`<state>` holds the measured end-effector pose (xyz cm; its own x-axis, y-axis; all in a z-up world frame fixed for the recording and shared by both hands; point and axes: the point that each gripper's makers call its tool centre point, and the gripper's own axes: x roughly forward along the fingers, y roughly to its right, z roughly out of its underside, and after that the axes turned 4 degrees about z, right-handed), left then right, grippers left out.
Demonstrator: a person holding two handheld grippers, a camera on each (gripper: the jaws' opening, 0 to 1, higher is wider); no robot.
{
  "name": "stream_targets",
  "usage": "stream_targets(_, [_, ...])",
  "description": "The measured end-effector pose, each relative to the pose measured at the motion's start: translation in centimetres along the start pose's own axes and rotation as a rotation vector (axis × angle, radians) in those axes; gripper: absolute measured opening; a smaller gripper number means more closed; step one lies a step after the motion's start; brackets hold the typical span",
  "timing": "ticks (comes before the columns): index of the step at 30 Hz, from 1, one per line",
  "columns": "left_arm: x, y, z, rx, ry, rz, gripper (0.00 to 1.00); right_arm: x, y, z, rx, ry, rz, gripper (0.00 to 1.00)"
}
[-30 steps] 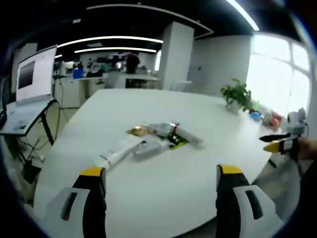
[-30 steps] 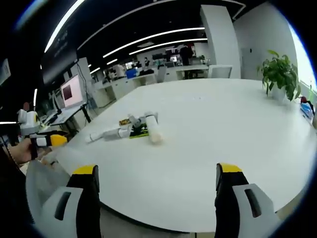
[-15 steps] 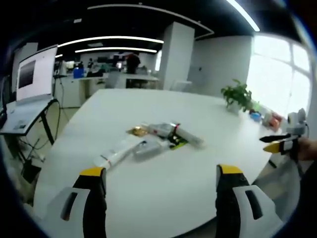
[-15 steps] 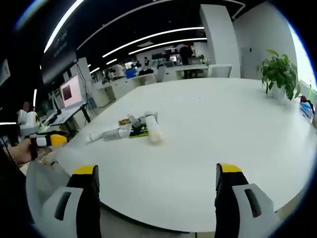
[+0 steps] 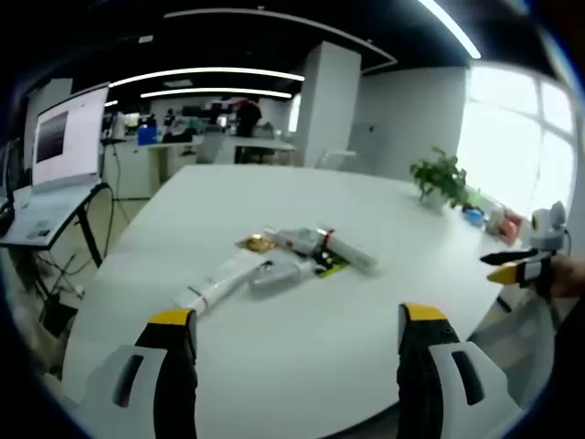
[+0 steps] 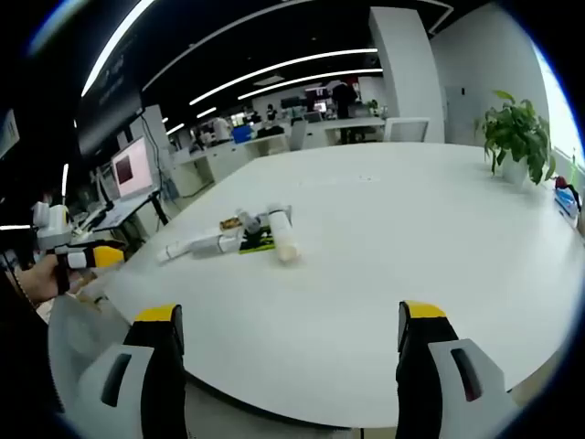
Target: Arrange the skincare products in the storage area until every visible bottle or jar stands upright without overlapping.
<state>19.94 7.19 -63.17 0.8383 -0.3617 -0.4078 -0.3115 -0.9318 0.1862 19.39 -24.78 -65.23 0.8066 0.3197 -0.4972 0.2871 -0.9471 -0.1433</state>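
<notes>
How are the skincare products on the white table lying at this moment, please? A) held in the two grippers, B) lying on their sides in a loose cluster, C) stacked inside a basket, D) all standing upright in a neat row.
B: the skincare products lie on their sides in a loose, touching cluster on the white table, and the left gripper and right gripper are both open, holding nothing.

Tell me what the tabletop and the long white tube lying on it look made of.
Tabletop: smooth white laminate or coated board, probably; it shows a soft, even sheen from the window light. Long white tube: likely matte plastic, judging by its uniform white surface, though it is too small to be sure.
</notes>
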Motion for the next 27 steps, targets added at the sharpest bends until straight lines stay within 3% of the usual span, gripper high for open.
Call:
stream_targets(21, [-0.1,-0.2,-0.1,-0.014,0.009,-0.003,0.82,0.9,-1.3,0.2,-0.045,-0.076,-0.026,0.93])
stream_targets(27, [-0.2,-0.4,0.0,-0.018,0.008,-0.006,0.82,1.6,-1.5,-1.0,-0.077,-0.078,-0.035,0.93])
